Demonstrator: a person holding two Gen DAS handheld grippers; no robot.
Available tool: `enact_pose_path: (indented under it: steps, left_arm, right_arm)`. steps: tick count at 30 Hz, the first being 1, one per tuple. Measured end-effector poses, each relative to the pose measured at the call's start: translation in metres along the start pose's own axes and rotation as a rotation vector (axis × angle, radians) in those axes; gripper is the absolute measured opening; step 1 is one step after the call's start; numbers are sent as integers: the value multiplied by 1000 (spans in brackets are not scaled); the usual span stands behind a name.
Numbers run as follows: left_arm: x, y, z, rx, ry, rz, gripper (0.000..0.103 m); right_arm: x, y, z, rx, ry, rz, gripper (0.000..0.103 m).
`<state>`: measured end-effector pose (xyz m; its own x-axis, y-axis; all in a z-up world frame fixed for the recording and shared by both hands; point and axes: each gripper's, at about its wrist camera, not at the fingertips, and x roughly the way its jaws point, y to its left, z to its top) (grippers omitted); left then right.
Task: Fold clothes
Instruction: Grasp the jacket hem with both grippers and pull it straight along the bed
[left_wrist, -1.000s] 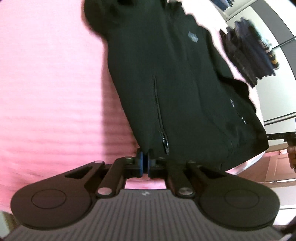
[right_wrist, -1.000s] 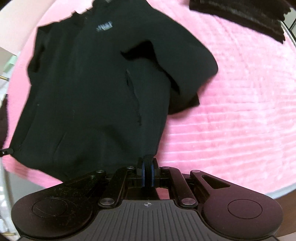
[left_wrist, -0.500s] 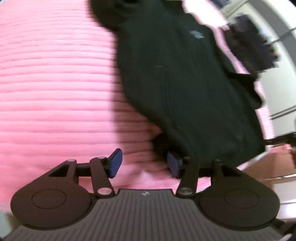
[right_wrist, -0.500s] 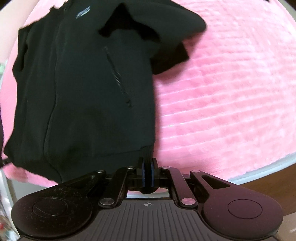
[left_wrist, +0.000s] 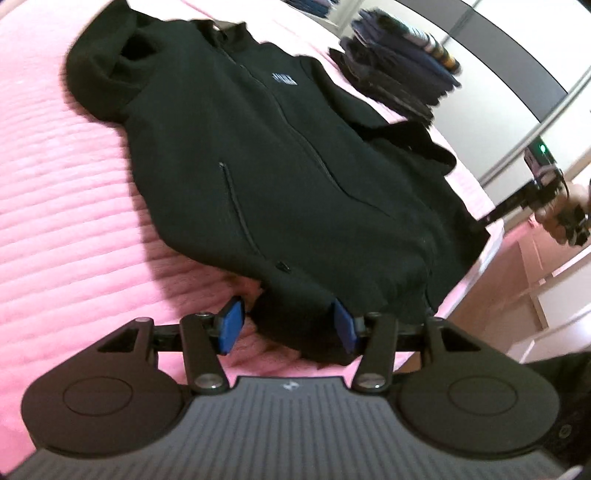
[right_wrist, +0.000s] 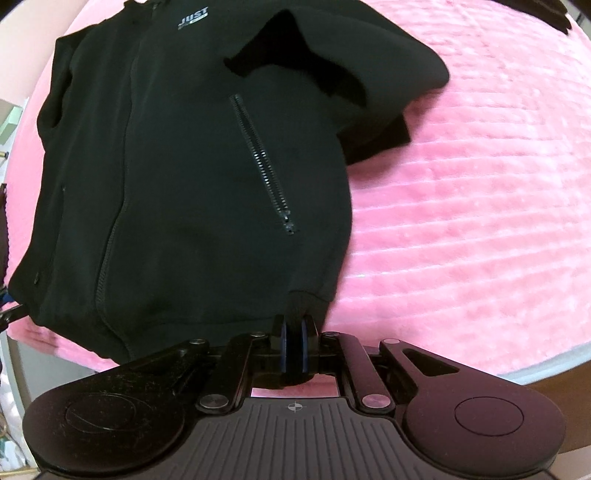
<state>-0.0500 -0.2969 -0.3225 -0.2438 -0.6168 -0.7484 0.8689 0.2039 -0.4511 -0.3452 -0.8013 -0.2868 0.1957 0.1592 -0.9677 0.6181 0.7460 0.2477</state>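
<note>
While the black zip jacket (left_wrist: 280, 162) lies front-up across the pink ribbed cover (left_wrist: 62, 206), the left tongs (left_wrist: 286, 326) stand spread wide, their blue pads (left_wrist: 229, 325) either side of a bunched hem corner without touching it. The right tongs (right_wrist: 293, 345) are pressed together, pinching the other hem corner of the jacket between their pads. Ahead of the right tongs a pocket zip (right_wrist: 264, 162) runs up the cloth, with a sleeve (right_wrist: 354, 85) folded over beyond it to the right. Far ahead of the left tongs, past the jacket's collar, sits a dark pile, probably folded clothes (left_wrist: 399, 70), though blur hides the detail. A hand (left_wrist: 565, 214) shows at the right edge.
</note>
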Motion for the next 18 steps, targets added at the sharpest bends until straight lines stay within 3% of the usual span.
enact_pose_path:
  steps: [2, 3, 4, 6, 11, 15, 18]
  left_arm:
    - [11, 6, 1, 4, 57, -61, 33]
    - [14, 5, 3, 4, 98, -72, 19]
    - [13, 3, 6, 3, 134, -69, 15]
    - [-8, -1, 17, 3, 168, -40, 12]
    - [-91, -4, 48, -58, 155, 78, 9]
    - [-69, 16, 26, -146, 306, 205, 8]
    - [-52, 29, 5, -224, 333, 263, 8]
  right_arm:
    - [-1, 0, -2, -10, -3, -3, 4]
    - [-4, -1, -3, -15, -4, -6, 4]
    - [-10, -2, -3, -20, -7, -9, 4]
    - [-26, 0, -2, -31, -17, -3, 4]
    - [-71, 8, -4, -67, -27, 9, 4]
    - [-44, 7, -16, -38, 25, -31, 4]
    - [-11, -2, -25, -7, 86, -36, 5]
